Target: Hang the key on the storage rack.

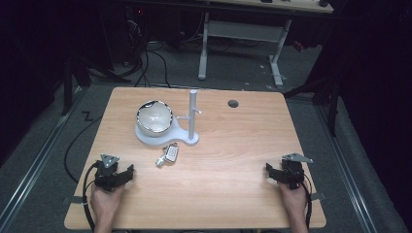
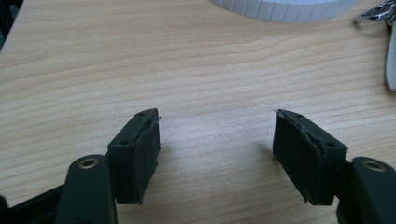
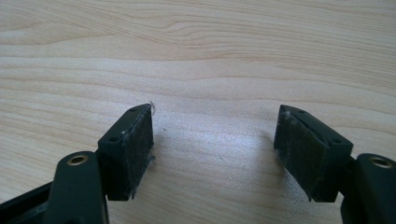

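Two grippers rest at the near corners of the wooden table (image 1: 233, 145), one in each of your hands. Your left gripper (image 1: 127, 174) sits at the near left; in the left gripper view its jaws stand wide apart over bare wood, with nothing between the pads (image 2: 140, 156). Your right gripper (image 1: 270, 172) sits at the near right, well apart from the left; in the right gripper view its jaws are likewise spread wide and hold nothing, the pads (image 3: 303, 149) framing plain wood grain.

Nearest your left gripper lies a small key fob with keys (image 1: 168, 155), flat on the table, ahead of it and toward the centre; its edge also appears at the upper right of the left gripper view (image 2: 390, 56). Just beyond the fob stands a white stand (image 1: 192, 138) with an upright post, and a white bowl (image 1: 154, 116) sits on the left part of its base. A round hole (image 1: 233, 103) marks the far side of the tabletop.
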Demonstrator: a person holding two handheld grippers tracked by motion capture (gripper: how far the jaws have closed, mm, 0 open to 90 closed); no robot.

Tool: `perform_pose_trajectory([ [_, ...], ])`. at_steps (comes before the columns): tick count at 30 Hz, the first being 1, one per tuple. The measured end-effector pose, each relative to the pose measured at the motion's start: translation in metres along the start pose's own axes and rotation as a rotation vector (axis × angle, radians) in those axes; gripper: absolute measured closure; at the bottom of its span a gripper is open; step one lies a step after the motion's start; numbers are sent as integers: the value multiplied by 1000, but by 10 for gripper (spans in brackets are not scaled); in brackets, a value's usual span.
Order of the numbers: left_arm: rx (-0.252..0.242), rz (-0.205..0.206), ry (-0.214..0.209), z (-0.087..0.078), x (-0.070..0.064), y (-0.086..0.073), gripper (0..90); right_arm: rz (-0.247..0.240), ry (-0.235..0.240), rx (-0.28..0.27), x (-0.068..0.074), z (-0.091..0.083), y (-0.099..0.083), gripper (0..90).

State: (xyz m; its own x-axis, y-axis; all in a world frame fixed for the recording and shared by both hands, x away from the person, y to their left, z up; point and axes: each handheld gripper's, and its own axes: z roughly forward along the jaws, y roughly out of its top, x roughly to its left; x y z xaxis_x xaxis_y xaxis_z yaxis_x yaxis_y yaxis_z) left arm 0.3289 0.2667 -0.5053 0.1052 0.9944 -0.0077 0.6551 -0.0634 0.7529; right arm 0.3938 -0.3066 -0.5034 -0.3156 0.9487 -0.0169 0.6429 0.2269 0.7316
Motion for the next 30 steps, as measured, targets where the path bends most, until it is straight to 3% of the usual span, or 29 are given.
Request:
perform_pose_trajectory([
  [4,-23,20,-6,-3,-4,4,337,1,-1,-1,0,0,0,286],
  [14,-73,89,-70,-13,-23,23,340,1,1,-1,0,0,0,286],
  [24,-64,84,-163,-14,-43,37,334,1,1,-1,0,0,0,286],
  [30,-61,103,-203,-10,-58,44,320,1,1,-1,0,0,0,286],
])
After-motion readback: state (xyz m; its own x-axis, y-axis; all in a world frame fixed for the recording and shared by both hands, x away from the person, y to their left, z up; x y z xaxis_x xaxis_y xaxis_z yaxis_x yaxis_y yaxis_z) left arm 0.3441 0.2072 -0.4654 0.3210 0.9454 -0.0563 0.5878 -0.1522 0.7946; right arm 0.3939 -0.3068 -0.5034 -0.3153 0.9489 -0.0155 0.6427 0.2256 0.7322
